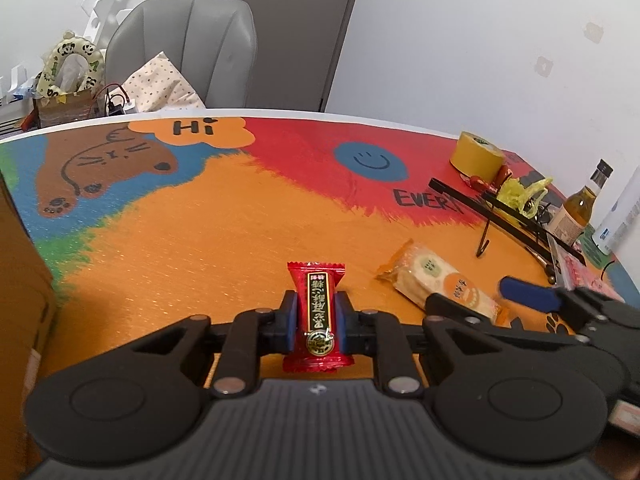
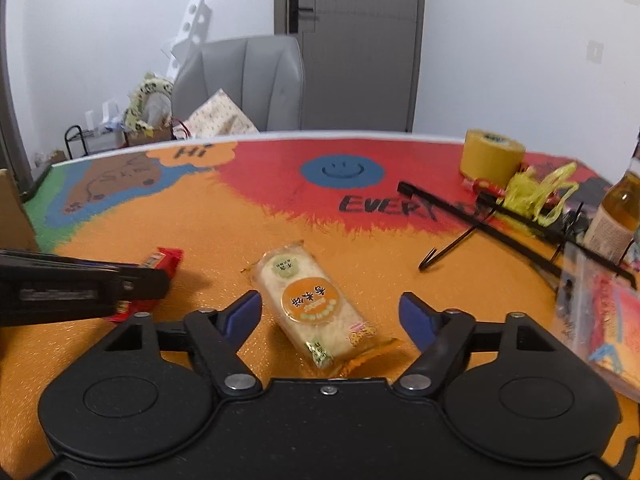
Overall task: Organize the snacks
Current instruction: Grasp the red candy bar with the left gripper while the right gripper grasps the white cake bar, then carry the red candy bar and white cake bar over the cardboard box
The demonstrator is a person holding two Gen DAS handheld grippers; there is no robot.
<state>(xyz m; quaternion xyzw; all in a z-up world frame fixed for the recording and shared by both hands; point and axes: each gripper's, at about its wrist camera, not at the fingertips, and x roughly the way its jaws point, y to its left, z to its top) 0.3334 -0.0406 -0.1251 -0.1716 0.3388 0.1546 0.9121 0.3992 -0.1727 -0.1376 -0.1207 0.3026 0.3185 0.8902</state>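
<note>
Left wrist view: the left gripper (image 1: 316, 314) pinches a red candy (image 1: 318, 316) over the table (image 1: 200, 240). Right gripper (image 2: 330, 314) straddles the rice cracker pack (image 2: 316, 308), jaws apart (no contact) — closing looks next

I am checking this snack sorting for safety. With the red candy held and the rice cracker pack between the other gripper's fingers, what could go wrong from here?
1. The right gripper straddles the rice cracker pack, which lies diagonally; closing may pinch a corner and twist it, or crush the crackers.
2. The left gripper holds the red candy by a slippery wrapper; it may slide out.
3. The black wire rack nearby could snag the right gripper.
</note>
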